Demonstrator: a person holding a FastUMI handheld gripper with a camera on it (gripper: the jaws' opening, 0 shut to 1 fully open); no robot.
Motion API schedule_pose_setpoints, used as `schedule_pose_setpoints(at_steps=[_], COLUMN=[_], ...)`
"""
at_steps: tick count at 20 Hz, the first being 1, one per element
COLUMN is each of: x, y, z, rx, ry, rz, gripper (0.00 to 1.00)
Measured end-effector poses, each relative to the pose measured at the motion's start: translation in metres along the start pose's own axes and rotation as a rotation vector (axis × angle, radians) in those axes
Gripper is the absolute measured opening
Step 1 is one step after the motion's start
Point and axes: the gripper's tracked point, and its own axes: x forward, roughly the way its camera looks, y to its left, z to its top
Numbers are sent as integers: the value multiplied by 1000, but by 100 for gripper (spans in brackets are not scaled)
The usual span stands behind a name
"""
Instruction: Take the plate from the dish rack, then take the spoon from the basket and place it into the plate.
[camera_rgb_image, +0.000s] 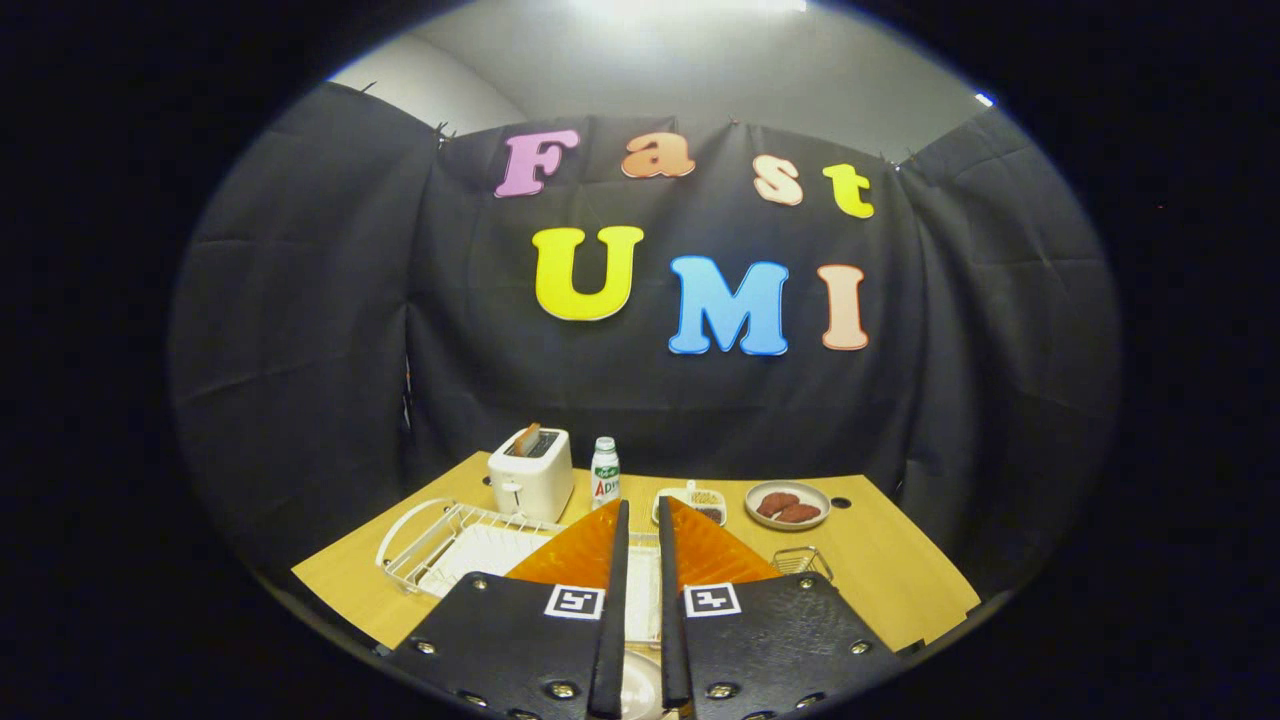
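Tool (640, 520) fingers narrowly apart above white dish rack (440, 545), gripping nothing.

A light wooden table (900, 570) carries everything. At its far edge stand a white toaster (531, 473) and, just beside it, a small bottle (605, 472). Further along that edge lie a small tray (702, 497) and a plate of brown pieces (788, 504). The white dish rack (440, 545) sits near the left edge.
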Motion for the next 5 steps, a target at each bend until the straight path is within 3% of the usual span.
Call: schedule_pose_setpoints(at_steps=[2, 5], x=[1, 2], y=[-17, -35], z=[18, 37], rx=[13, 49], ry=[-33, -82], rz=[-48, -76], gripper=[36, 37])
